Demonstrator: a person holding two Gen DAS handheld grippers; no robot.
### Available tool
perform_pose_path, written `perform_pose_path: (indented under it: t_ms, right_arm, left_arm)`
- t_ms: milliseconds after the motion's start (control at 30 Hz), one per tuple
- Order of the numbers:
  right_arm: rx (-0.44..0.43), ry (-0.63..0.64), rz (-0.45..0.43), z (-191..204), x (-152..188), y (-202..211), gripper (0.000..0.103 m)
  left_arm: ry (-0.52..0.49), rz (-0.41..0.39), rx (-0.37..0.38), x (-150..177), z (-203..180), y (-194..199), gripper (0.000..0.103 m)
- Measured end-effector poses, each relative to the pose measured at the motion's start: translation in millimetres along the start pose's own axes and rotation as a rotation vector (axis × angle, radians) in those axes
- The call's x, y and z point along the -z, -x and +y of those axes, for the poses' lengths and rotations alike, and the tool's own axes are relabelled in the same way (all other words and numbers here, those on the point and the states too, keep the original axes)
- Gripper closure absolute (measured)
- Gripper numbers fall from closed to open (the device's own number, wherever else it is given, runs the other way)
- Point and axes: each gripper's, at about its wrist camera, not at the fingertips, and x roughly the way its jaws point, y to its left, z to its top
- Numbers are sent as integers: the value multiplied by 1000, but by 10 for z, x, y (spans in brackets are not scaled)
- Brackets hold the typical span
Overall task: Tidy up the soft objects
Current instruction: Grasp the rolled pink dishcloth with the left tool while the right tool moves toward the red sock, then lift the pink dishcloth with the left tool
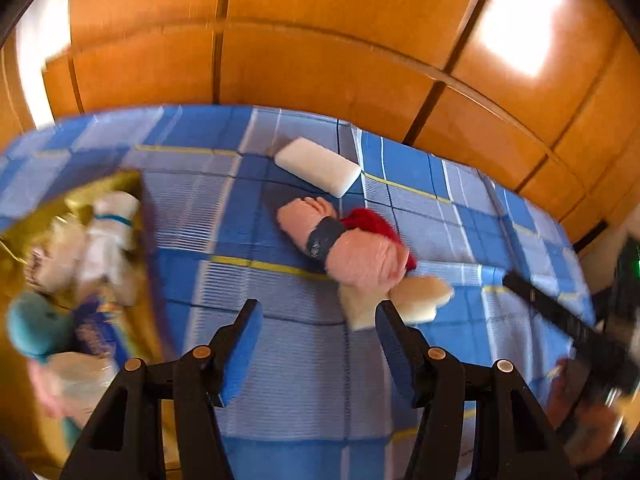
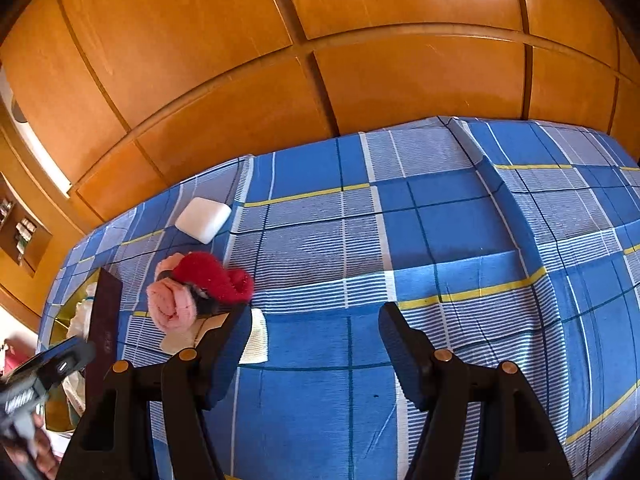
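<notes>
A pink rolled towel (image 1: 356, 252) with a dark band lies on the blue plaid bed (image 1: 304, 380), a red fuzzy cloth (image 1: 374, 222) behind it and a cream cloth (image 1: 416, 300) under its near end. A white sponge block (image 1: 318, 166) lies further back. My left gripper (image 1: 318, 324) is open and empty, just short of the towel. My right gripper (image 2: 314, 326) is open and empty over bare bedding (image 2: 440, 240); the towel (image 2: 170, 304), red cloth (image 2: 212, 276), cream cloth (image 2: 256, 340) and sponge (image 2: 203, 219) are to its left.
A gold-lined box (image 1: 76, 204) at the left holds a white plush (image 1: 110, 240), a teal plush (image 1: 34, 326) and other soft items. Orange wooden wardrobe doors (image 1: 320, 40) stand behind the bed. The left gripper (image 2: 52, 364) shows at the right view's lower left.
</notes>
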Motion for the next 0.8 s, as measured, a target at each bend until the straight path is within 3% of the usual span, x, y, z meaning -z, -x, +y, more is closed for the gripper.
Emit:
perform_pose_path:
  t_ms: [233, 367, 667, 767, 800]
  right_arm:
    - [-22, 2, -12, 38, -21, 17, 36]
    - [-30, 2, -12, 47, -28, 14, 36]
    - [-38, 19, 8, 97, -19, -32, 36]
    - [-34, 17, 10, 90, -16, -46, 36]
    - [-32, 15, 13, 83, -14, -53, 36]
  left_arm:
    - [190, 113, 78, -309, 96, -571, 38]
    - [271, 132, 99, -414, 143, -794, 36]
    - [352, 194, 153, -507, 152, -1146, 36]
    - [371, 195, 155, -538, 150, -1217, 39]
    - [375, 199, 157, -545, 147, -1241, 50]
